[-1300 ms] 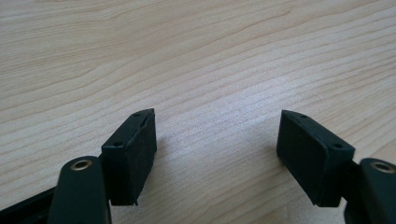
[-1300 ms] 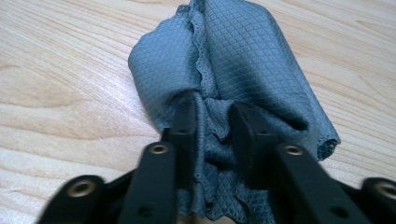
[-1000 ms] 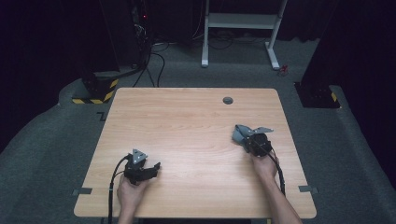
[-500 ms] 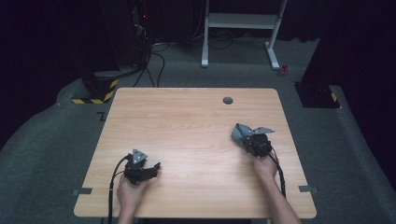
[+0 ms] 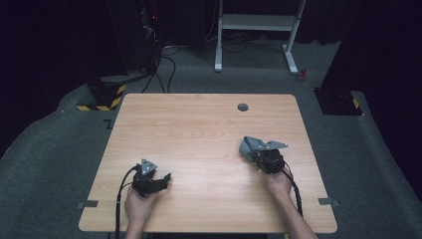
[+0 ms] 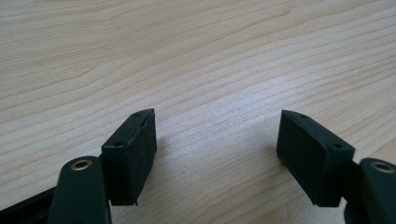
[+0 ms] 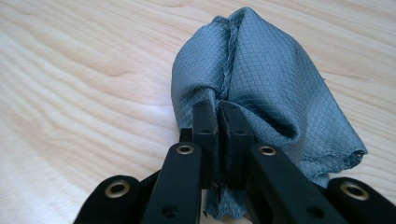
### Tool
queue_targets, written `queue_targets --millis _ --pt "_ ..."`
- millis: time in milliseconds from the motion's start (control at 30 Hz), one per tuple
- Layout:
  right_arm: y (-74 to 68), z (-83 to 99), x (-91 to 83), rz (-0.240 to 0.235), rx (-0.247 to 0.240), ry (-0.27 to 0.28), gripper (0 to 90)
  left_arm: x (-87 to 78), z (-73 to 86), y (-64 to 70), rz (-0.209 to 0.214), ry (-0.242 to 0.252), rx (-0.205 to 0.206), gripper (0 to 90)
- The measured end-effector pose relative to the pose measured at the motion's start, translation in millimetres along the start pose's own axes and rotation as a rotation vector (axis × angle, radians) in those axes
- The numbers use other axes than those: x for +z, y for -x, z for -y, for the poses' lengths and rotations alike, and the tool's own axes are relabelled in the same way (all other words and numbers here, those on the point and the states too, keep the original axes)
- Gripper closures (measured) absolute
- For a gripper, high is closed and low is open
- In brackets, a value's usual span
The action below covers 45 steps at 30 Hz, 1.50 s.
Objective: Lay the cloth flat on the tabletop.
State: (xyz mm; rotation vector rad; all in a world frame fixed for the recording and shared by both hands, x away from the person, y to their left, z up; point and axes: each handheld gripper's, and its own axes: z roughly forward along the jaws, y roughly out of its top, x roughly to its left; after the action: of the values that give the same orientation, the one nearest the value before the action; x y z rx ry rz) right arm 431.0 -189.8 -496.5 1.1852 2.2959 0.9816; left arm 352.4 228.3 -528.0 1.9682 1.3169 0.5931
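1. High view: a light wooden table (image 5: 199,129) on grey carpet, a dark round cable hole (image 5: 243,107) near its far edge. Left gripper (image 5: 160,180) down at the near left, held in a hand (image 5: 138,204), cable looping off the near edge, grey three-cornered plate on top. Right gripper (image 5: 256,155) at the near right, held by the other hand (image 5: 278,183), with a grey-blue cloth (image 5: 247,147) bunched at its tip, resting on the wood. Grippers well apart. Beyond the table, a white desk frame (image 5: 259,25) and yellow-black striped blocks (image 5: 102,94).

2. Left gripper view: jaws spread wide, nothing between the pads (image 6: 133,151), bare wood grain underneath and ahead.

3. Right gripper view: jaws pinched tight on a fold of the grey-blue cloth (image 7: 271,88), diamond-weave fabric bulging up and beyond the pads (image 7: 205,126), a hemmed edge trailing to the right, touching the tabletop.
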Motion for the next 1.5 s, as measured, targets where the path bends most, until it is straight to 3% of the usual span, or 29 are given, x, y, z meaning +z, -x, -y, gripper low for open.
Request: queue_targets --millis 267,333,400,433,500,600,767,1000,1167,1200,1333,1367,1500 --pt "-23.7 3.7 -3.6 -0.06 -0.047 0.015 86.2 0.0 0.0 -0.1 0.0 0.0 0.001 29.1" --pt "-37.1 4.8 -6.1 -0.091 -0.071 0.023 86.1 0.0 0.0 0.0 0.0 0.0 0.0 29.2" --pt "-40.8 5.0 -6.7 -0.1 -0.076 0.023 86.1 0.1 0.0 0.0 0.0 0.001 0.001 29.1" --pt "-52.3 5.7 -7.9 -0.127 -0.105 0.024 86.1 0.0 0.0 0.0 0.0 0.001 0.001 29.2" --pt "-56.6 6.1 -8.2 -0.136 -0.118 0.025 86.1 0.1 0.0 0.1 0.0 0.001 0.001 29.1" --pt "-75.5 8.4 -9.0 -0.178 -0.16 0.026 86.1 0.0 0.1 0.1 0.0 0.001 0.0 29.1" --pt "-101.8 11.1 -8.0 -0.238 -0.188 0.021 86.0 0.1 0.1 0.1 0.0 0.001 0.001 29.2" --pt "-126.3 17.1 -3.5 -0.281 -0.23 0.012 85.6 0.1 0.2 1.3 0.005 0.004 0.003 29.2" --pt "-130.9 18.2 -1.2 -0.279 -0.244 -0.004 82.5 0.1 -0.2 4.4 0.024 0.003 0.019 32.1" --pt "-128.5 17.4 -5.5 -0.299 -0.236 0.007 77.4 -0.4 0.0 6.0 0.033 0.009 0.03 33.9" --pt "-124.5 19.0 -16.3 -0.309 -0.208 0.04 73.7 -2.3 0.8 11.2 0.065 0.028 0.026 35.7" --pt "-120.5 21.3 -23.7 -0.299 -0.202 0.054 73.3 -2.1 0.0 17.0 0.092 0.03 0.028 35.9" --pt "-113.2 24.6 -30.9 -0.269 -0.197 0.064 71.4 -1.8 -4.3 28.9 0.116 0.025 0.066 36.1"
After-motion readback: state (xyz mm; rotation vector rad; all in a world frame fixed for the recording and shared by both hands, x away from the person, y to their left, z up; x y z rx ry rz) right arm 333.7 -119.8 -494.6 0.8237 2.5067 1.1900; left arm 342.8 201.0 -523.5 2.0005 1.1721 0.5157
